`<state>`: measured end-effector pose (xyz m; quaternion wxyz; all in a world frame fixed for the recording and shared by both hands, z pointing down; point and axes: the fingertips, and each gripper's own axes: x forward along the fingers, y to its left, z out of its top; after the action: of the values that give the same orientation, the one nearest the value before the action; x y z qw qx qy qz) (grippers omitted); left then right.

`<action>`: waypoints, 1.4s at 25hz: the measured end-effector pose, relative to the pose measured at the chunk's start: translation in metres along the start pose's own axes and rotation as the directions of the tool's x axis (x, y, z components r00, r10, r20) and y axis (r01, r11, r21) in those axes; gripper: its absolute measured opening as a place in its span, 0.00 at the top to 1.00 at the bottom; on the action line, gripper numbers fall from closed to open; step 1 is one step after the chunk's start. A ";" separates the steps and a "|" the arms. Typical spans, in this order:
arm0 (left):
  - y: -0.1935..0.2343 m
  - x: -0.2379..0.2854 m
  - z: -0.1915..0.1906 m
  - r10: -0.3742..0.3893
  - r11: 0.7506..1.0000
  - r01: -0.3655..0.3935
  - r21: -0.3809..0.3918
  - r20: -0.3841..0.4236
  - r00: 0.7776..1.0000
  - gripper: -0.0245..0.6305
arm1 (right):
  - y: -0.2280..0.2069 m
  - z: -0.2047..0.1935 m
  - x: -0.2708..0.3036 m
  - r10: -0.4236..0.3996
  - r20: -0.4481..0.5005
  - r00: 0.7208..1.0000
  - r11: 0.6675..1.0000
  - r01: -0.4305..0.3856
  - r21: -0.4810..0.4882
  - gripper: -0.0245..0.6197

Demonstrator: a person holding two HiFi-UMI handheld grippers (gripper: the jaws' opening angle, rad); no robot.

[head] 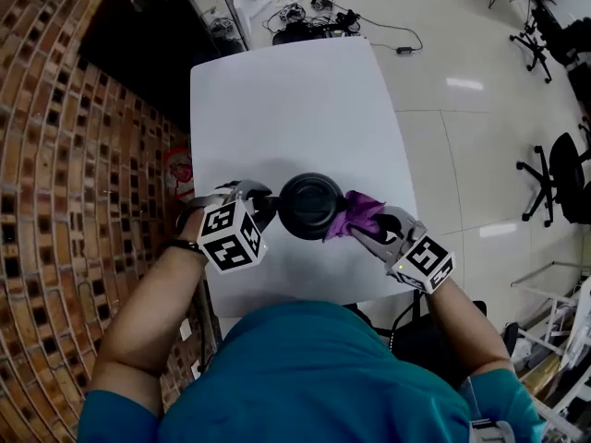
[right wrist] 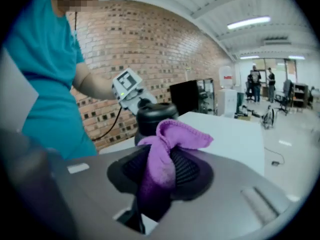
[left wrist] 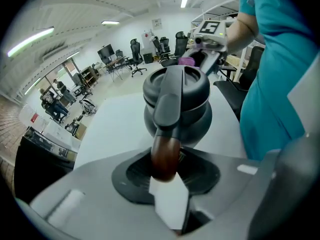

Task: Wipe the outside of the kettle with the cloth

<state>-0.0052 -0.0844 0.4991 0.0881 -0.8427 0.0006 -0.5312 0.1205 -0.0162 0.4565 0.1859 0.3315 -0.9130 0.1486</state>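
Right gripper (right wrist: 159,181) is pinching the bunched cloth (right wrist: 172,134), holding it at the kettle (head: 309,205), which is standing on the table (head: 286,100). Left gripper (left wrist: 165,170) is clamping the handle (left wrist: 164,151). Wiping is seemingly just starting; next move is calling for sweeping cloth round the body under light pressure

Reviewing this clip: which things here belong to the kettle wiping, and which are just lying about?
In the job: kettle, cloth, left gripper holding the kettle, right gripper holding the cloth.
Lying about: office chair, floor cables, brick wall.
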 end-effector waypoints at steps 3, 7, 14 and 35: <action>0.000 0.000 0.002 0.007 1.000 -0.007 0.020 0.009 1.000 0.77 | -0.040 0.025 0.003 0.115 0.106 0.988 0.980 -0.130 0.153 0.80; 0.000 0.002 0.001 0.018 0.999 -0.018 0.029 0.000 1.000 0.78 | -0.053 0.050 0.040 0.412 0.073 0.908 0.887 -0.418 0.198 0.80; 0.003 0.008 0.006 0.045 0.998 -0.044 0.040 -0.029 0.999 0.78 | -0.038 0.095 0.124 0.736 -0.119 0.667 0.674 -0.701 0.234 0.80; 0.001 0.010 0.000 -0.049 0.991 0.046 -0.125 -0.015 0.999 0.78 | -0.038 0.031 0.021 0.484 0.009 0.875 0.775 -0.433 0.460 0.80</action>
<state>-0.0005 -0.0868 0.5080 0.0228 -0.8415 0.0144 -0.5395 0.1234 -0.0678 0.4441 0.1126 0.1239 -0.8950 0.4135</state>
